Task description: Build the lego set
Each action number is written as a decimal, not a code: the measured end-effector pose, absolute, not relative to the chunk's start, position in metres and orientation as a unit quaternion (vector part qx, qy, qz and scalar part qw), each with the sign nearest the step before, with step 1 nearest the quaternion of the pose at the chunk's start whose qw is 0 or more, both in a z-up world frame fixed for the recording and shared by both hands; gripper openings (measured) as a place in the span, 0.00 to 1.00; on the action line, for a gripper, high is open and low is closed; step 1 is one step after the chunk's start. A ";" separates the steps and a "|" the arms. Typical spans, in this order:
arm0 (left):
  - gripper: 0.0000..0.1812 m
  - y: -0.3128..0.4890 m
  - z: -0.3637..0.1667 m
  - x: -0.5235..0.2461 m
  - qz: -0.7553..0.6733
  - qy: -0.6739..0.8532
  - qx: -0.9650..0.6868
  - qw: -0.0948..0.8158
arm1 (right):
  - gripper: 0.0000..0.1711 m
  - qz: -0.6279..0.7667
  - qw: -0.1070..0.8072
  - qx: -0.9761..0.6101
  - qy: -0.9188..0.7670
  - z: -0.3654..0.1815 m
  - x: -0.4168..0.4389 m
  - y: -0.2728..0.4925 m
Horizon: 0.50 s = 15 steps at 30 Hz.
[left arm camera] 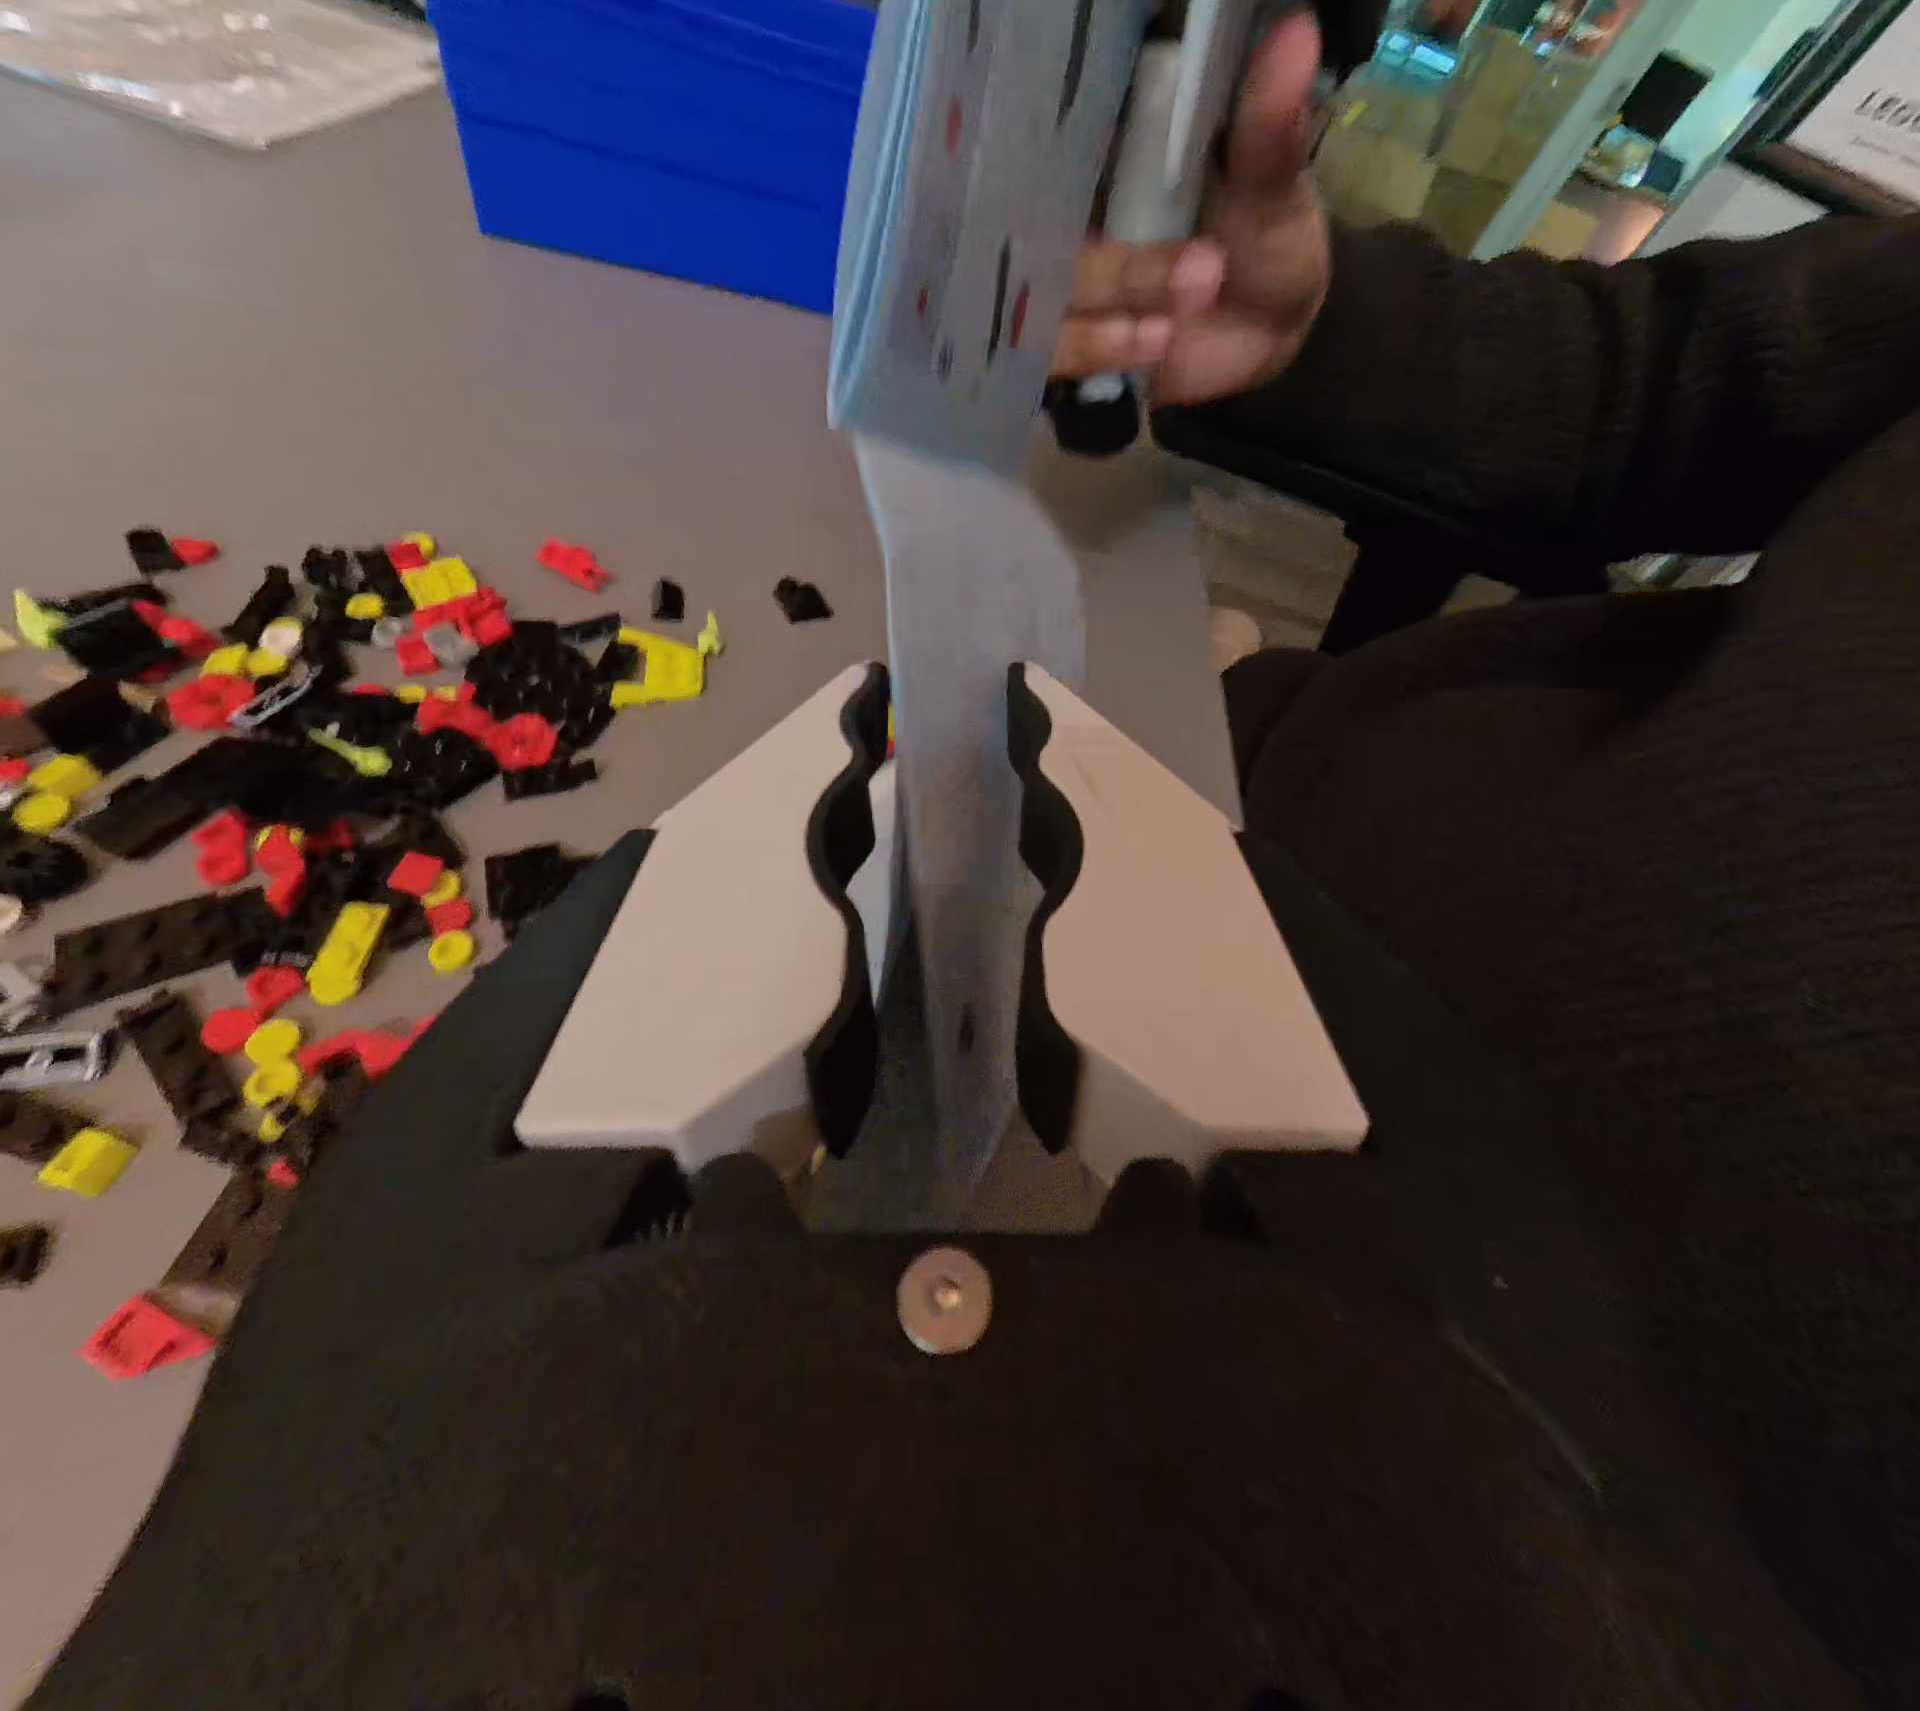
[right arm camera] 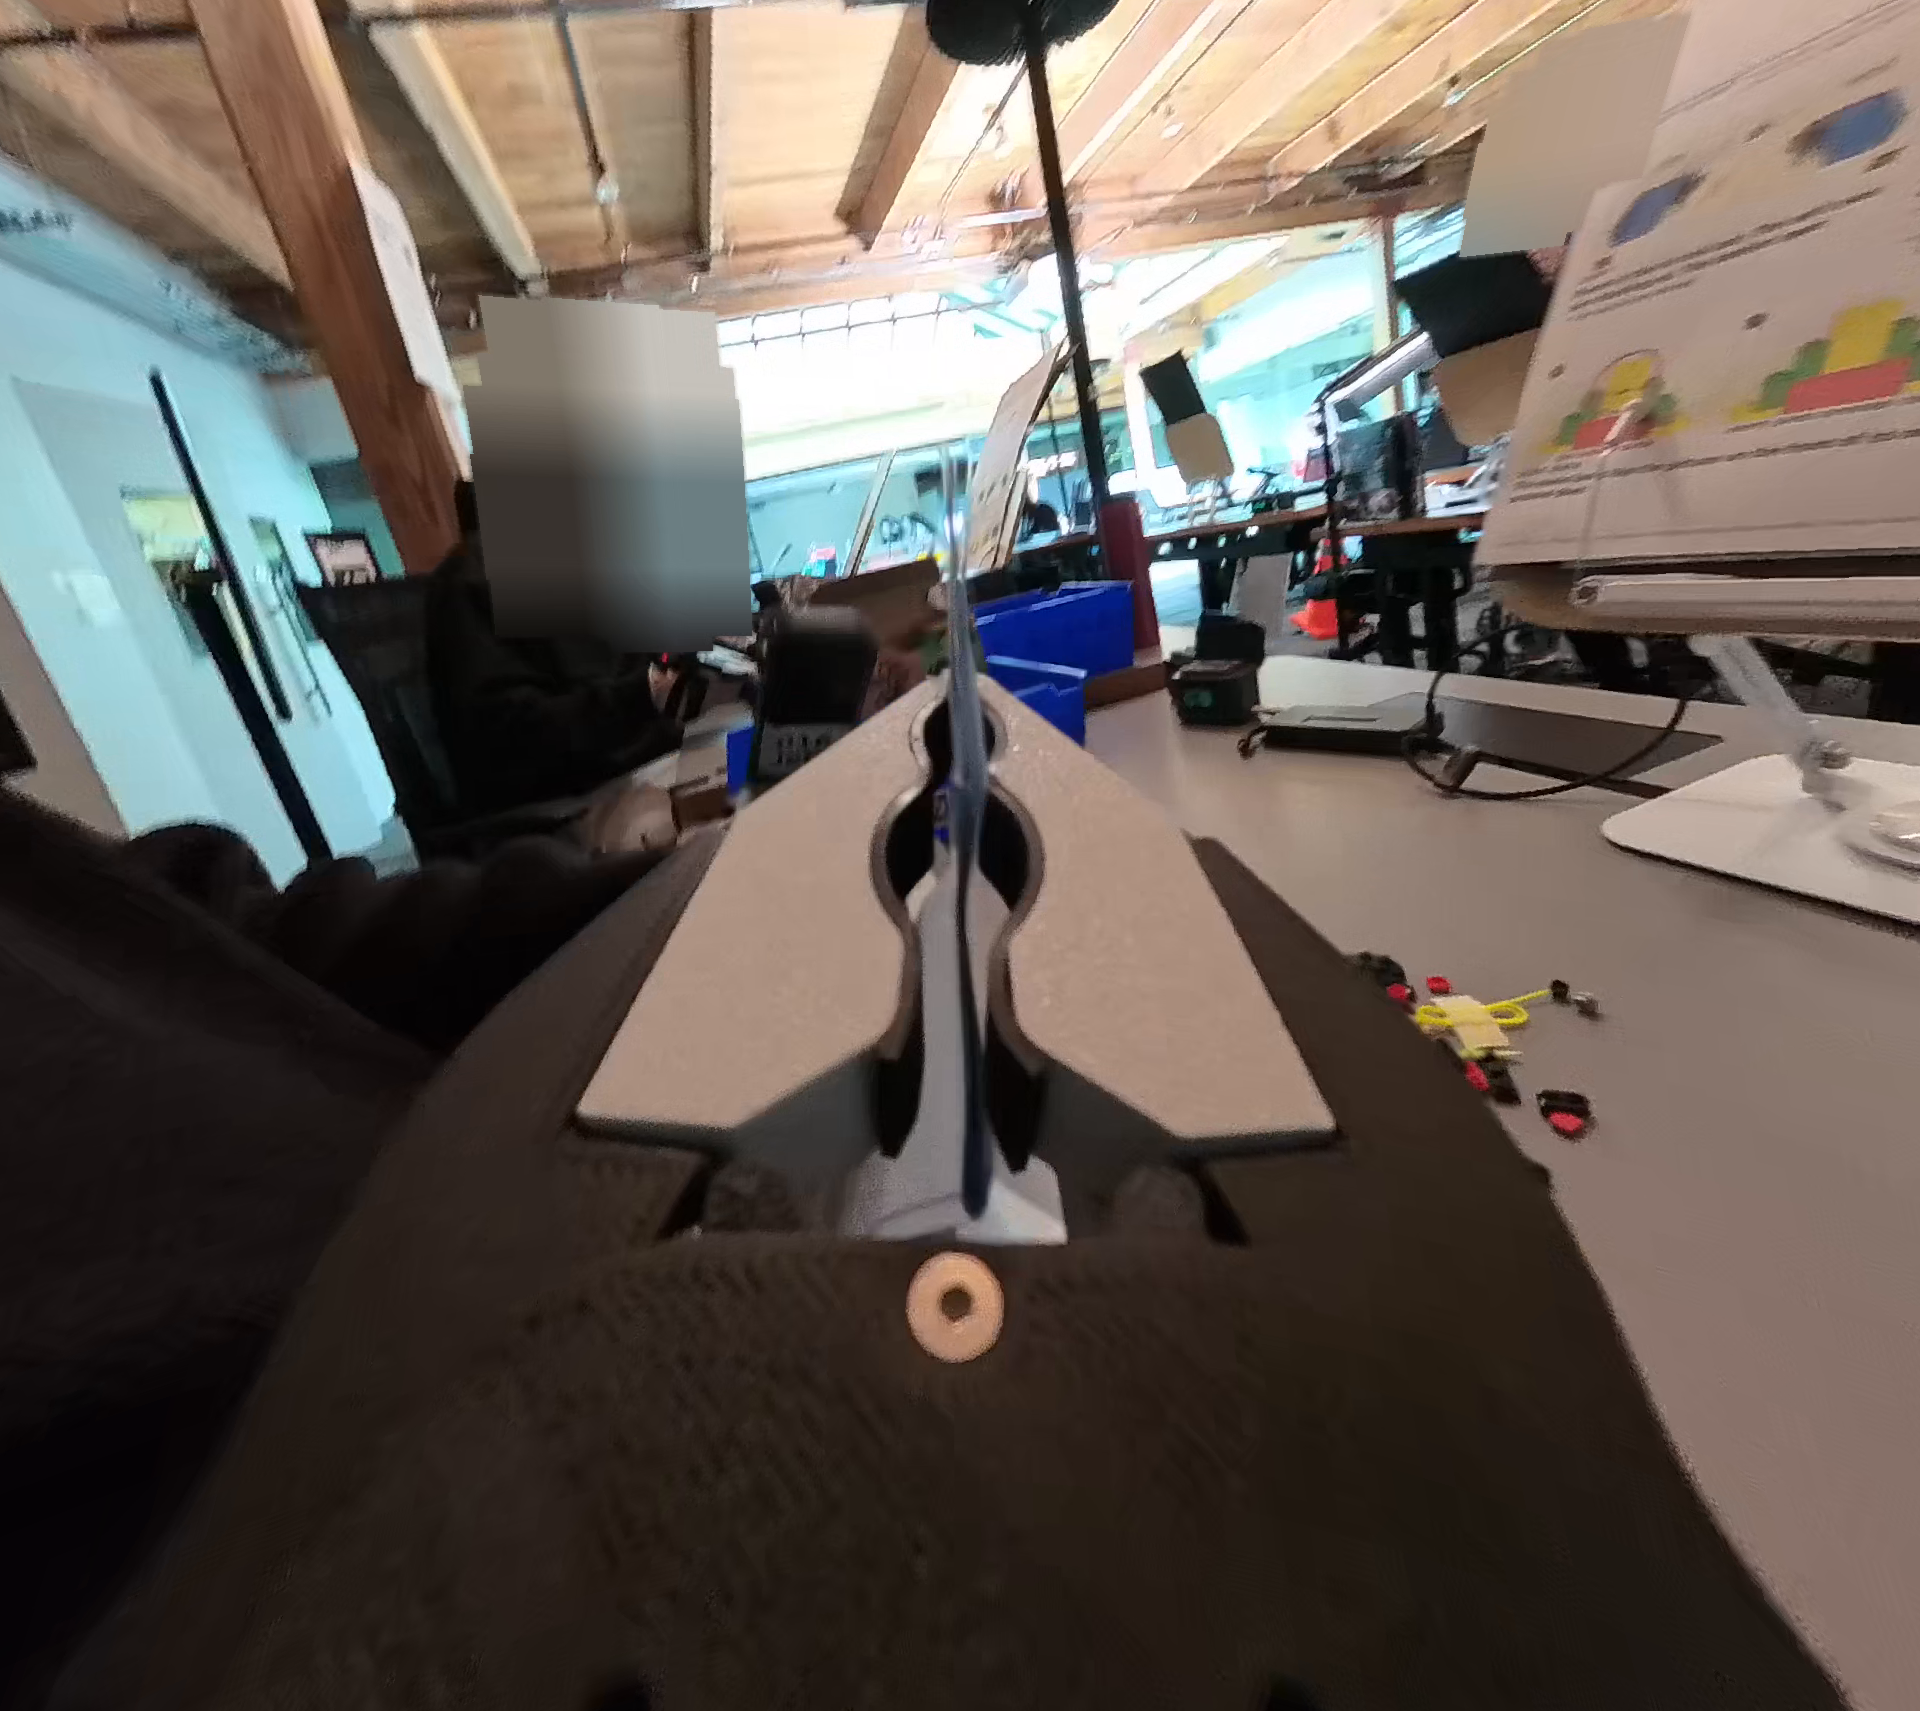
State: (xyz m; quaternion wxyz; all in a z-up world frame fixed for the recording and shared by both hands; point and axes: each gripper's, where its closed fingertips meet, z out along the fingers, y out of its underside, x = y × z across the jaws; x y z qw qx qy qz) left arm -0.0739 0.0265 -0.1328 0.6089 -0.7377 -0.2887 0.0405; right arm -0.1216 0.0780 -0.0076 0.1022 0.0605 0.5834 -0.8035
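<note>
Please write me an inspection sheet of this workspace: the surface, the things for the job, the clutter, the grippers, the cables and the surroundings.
Surface: grey table, mostly bare beyond the bricks.
Job's things: loose pile of black, red and yellow lego pieces on the table; a few more small pieces apart from it; an instruction booklet held up in the air between both grippers.
Clutter: blue bin; clear plastic sheet; open booklet on a stand.
Grippers: left hand-held gripper has booklet pages between its fingers; whether they pinch them is unclear. Right hand-held gripper is shut on the booklet.
Cables: black cable on the table.
Surroundings: wooden ceiling beams, a seated person, other desks.
</note>
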 end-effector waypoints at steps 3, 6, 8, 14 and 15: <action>0.05 0.018 -0.145 -0.075 0.041 -0.292 -0.751 0.591 | 0.00 -0.818 0.102 0.091 0.559 0.001 -0.137 0.088; 0.01 0.016 -0.139 -0.075 0.030 -0.291 -0.739 0.606 | 0.00 -0.823 0.091 0.104 0.551 0.003 -0.149 0.096; 0.00 0.015 -0.135 -0.077 0.038 -0.292 -0.735 0.611 | 0.00 -0.826 0.089 0.110 0.546 0.004 -0.153 0.099; 0.00 0.017 -0.133 -0.070 0.017 -0.277 -0.736 0.617 | 0.00 -0.826 0.074 0.092 0.552 0.004 -0.152 0.100; 0.00 0.015 -0.133 -0.073 0.028 -0.282 -0.735 0.616 | 0.00 -0.826 0.069 0.088 0.553 0.004 -0.152 0.101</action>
